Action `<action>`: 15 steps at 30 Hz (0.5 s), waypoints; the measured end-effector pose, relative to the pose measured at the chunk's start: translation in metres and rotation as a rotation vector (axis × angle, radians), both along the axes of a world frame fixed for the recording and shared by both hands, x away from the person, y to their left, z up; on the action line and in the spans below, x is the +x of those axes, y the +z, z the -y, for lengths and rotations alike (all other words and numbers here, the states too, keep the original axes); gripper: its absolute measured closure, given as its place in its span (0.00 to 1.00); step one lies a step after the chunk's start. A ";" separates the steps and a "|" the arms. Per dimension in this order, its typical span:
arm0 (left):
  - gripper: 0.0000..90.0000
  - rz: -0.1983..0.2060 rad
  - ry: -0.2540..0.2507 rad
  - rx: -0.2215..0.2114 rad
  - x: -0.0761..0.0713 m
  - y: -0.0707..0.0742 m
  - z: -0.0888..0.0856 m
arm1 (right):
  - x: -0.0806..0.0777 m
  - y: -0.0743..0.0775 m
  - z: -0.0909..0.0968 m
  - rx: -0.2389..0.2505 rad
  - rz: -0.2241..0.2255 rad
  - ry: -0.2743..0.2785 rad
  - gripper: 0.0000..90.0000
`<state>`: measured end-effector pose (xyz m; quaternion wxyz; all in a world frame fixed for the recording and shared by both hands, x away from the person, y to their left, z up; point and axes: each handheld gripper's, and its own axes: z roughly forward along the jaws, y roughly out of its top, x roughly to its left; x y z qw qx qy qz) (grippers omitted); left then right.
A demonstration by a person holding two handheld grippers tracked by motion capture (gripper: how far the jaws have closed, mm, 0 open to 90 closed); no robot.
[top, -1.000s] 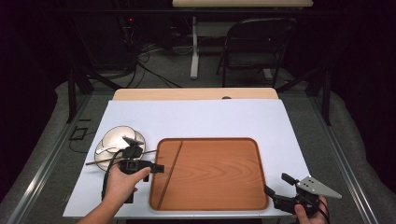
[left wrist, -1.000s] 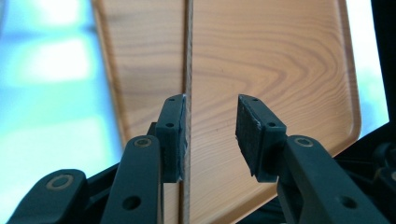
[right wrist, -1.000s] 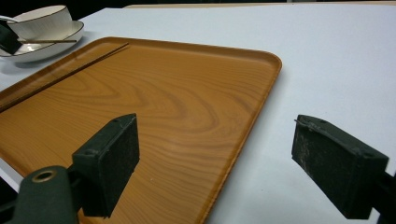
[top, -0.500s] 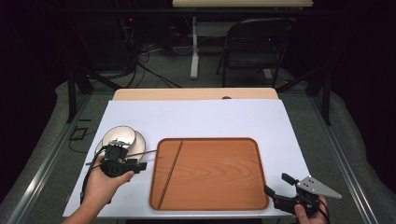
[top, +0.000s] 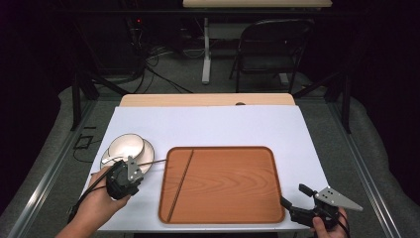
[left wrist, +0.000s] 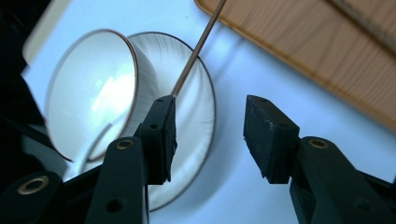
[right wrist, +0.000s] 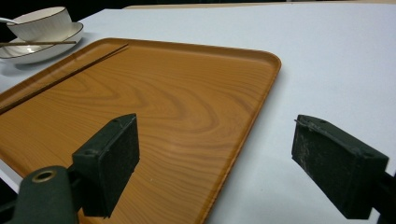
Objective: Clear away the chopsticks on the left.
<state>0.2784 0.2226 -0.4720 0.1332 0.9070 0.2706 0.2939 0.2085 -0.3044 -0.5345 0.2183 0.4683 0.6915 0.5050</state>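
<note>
A white cup (top: 126,147) leans on its saucer (top: 146,151) at the table's left. One thin chopstick (top: 154,161) lies from the saucer to the rim of the wooden tray (top: 223,215). A second chopstick (top: 181,182) lies inside the tray along its left side. My left gripper (top: 128,168) is just in front of the saucer. In the left gripper view its jaws (left wrist: 210,105) have just been opening and stand open with nothing between them, over the saucer (left wrist: 198,107), beside the cup (left wrist: 88,88); the chopstick (left wrist: 196,46) ends behind one fingertip. My right gripper (top: 293,195) (right wrist: 215,135) is open at the tray's (right wrist: 163,107) front right corner.
A white sheet (top: 223,126) covers the table, with bare room behind and to the right of the tray. The table's front edge runs close under both hands. A folding chair (top: 270,49) and cables stand on the floor beyond the far edge.
My left hand has shifted left from the tray's left edge to the saucer, and its jaws have spread. The chopstick that crossed that gripper now lies over the saucer. The right gripper has stayed put.
</note>
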 end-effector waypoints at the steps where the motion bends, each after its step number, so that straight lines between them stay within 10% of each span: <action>1: 0.60 0.018 -0.024 0.045 -0.001 -0.001 0.000 | 0.000 0.000 0.000 0.000 0.000 0.000 0.16; 15: 0.58 0.087 -0.137 0.185 -0.003 -0.012 -0.024 | 0.000 0.000 0.000 0.001 -0.001 0.000 0.16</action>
